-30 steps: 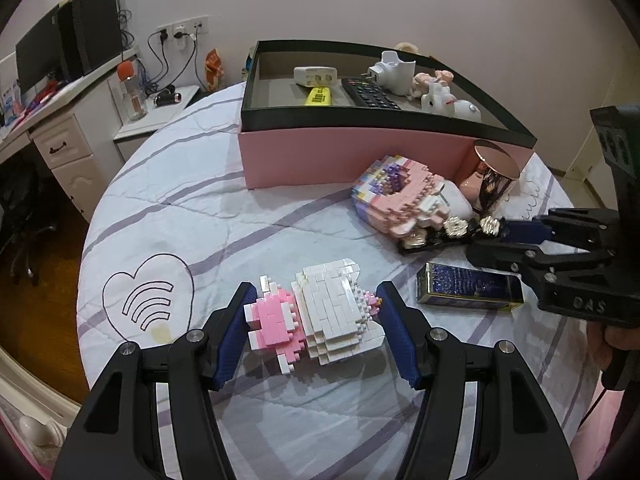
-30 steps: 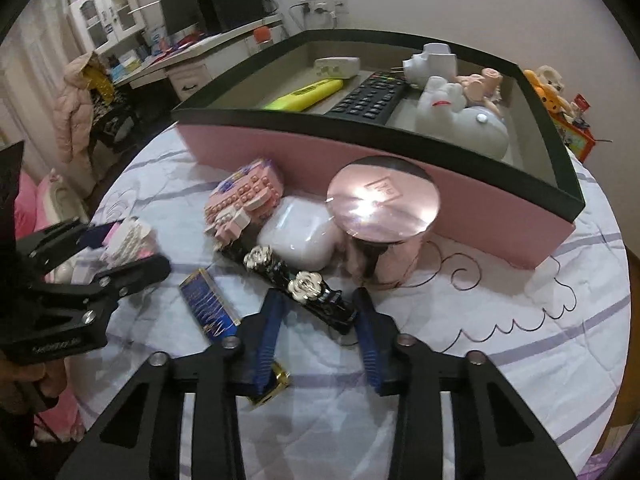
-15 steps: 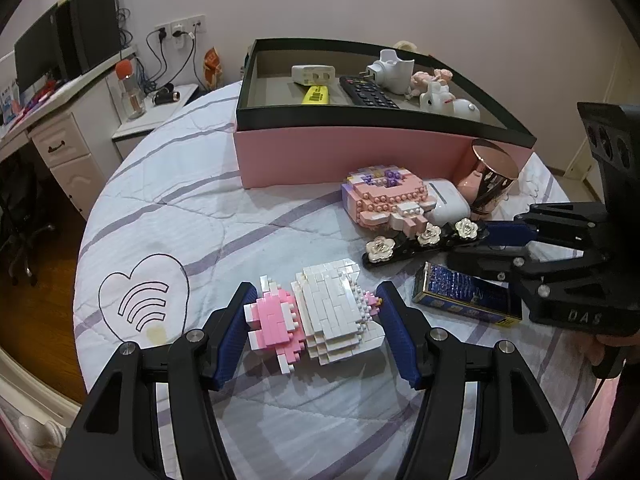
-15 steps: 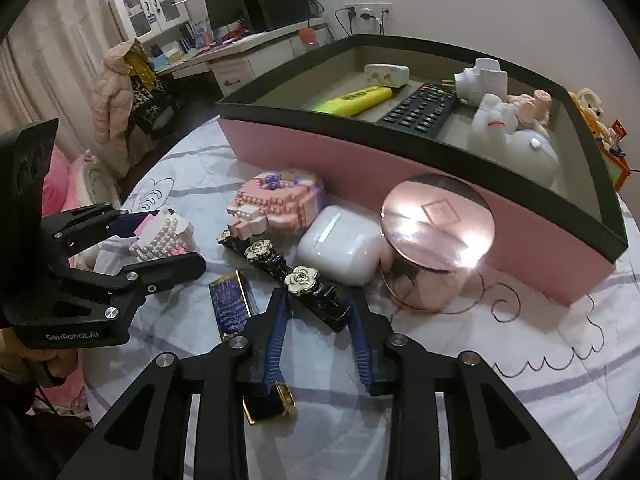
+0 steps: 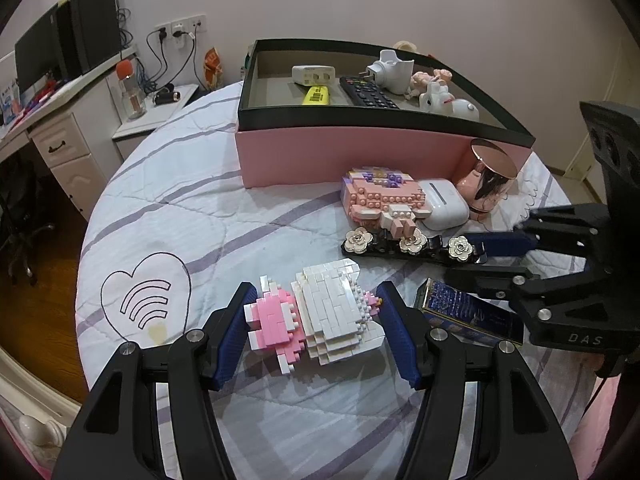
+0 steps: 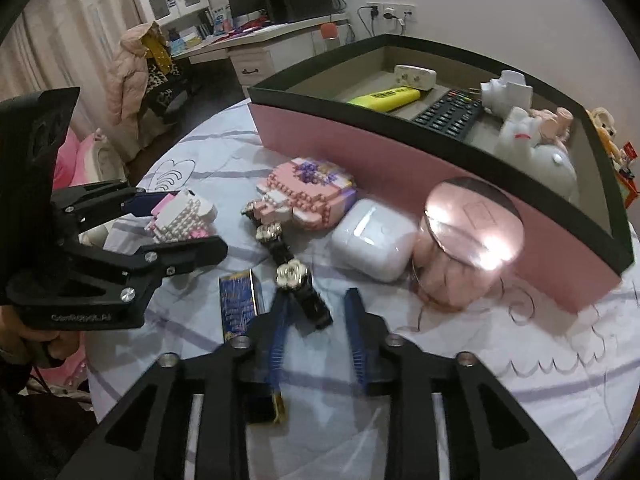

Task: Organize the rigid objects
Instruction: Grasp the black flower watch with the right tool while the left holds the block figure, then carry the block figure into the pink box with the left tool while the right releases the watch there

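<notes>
**Brick Toy Clamped, Hair Clip Next for the Box**

My left tongs (image 5: 314,322) hold the pink-and-white brick figure (image 5: 320,316) by its two ends, low over the quilted worktop (image 5: 180,216). It is light and stiff, but I judge its studs could snap apart, so broad flat sides suit best. My right tongs (image 6: 316,312) stand narrow around the end of the black flowered hair clip (image 6: 292,276); contact is unclear. The pink box (image 5: 360,152) waits behind.

The right gripper (image 6: 318,334) is smeared with motion blur, so whether its pads touch the black flower clip (image 6: 296,280) cannot be told. It covers the near end of the blue box (image 6: 240,304). The pink box (image 5: 348,156) hides the base of the remote (image 5: 366,92).
</notes>
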A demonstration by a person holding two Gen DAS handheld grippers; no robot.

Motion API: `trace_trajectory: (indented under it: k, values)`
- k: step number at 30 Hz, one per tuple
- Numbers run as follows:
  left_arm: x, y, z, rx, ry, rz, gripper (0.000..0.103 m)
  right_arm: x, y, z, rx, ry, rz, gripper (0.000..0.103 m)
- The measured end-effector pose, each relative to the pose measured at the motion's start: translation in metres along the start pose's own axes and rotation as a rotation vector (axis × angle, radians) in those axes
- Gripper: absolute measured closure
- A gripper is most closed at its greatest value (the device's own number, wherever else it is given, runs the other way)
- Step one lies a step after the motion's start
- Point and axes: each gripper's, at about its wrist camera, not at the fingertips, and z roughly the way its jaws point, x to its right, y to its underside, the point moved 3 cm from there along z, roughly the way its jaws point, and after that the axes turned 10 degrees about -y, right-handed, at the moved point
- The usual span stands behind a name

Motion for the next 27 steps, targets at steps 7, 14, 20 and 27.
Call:
trace_trajectory:
  k: [7, 14, 20, 27]
  values:
    - [-0.001, -0.002, -0.005, 0.01, 0.0, -0.01, 0.04, -0.009, -0.004, 0.003, 0.013, -0.026, -0.017, 0.086]
    - [-0.006, -0.008, -0.019, 0.041, -0.001, -0.015, 0.04, -0.026, -0.004, -0.032, 0.105, -0.058, -0.006, 0.092]
    - [-0.013, -0.019, -0.036, 0.081, -0.002, -0.026, 0.04, -0.033, -0.009, -0.062, 0.178, -0.088, 0.003, 0.092]
    - [-0.016, -0.043, -0.054, 0.142, -0.004, -0.024, 0.04, -0.035, -0.022, -0.091, 0.269, -0.076, 0.006, 0.092]
